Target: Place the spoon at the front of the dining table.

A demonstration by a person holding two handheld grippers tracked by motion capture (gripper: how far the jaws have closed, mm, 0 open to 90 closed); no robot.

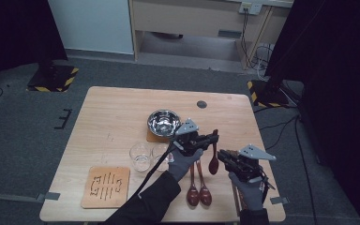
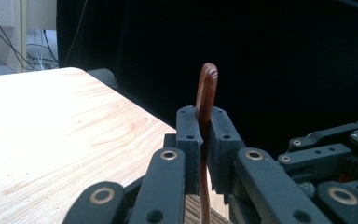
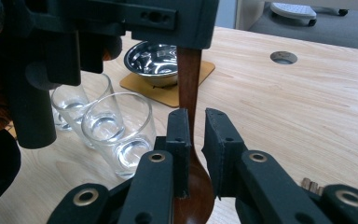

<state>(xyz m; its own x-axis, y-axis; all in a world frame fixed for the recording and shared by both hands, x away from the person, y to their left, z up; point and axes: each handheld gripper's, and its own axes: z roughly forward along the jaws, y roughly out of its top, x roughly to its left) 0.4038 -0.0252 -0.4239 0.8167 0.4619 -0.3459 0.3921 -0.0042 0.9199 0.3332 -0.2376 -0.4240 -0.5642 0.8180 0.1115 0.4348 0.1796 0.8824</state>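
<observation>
Near the right front of the pale wooden table (image 1: 117,108), I am holding my left gripper (image 1: 214,137) level, its gloved hand (image 1: 183,161) reaching forward from a dark sleeve. Its jaws are clamping narrowly on the handle of a glossy dark-brown wooden spoon (image 1: 213,157), which is hanging upright with the bowl down, close above the tabletop. I am keeping my right gripper (image 1: 221,155) just beside it, pointing left toward the spoon's bowl.

Along the left gripper's own jaws I am seeing the rounded handle tip (image 2: 208,88) sticking up between the closed pads, with black curtain behind. Looking along the right gripper's jaws, I am seeing the spoon's neck and bowl (image 3: 193,186) sitting in the narrow gap; the left pad is looking to be against the wood, the right pad standing slightly off, so I cannot tell whether it is truly gripping.

From above, I am also seeing a shiny steel bowl (image 1: 163,123) on an orange-brown square coaster (image 1: 151,137), two clear drinking glasses (image 1: 140,156) side by side, two more brown spoons (image 1: 198,190) lying near the front edge, and a tan mat (image 1: 106,186) with dark markings at the front left. Grey carpet (image 1: 23,140) is surrounding the table, with a light wooden desk (image 1: 187,18) and cables at the far wall.
</observation>
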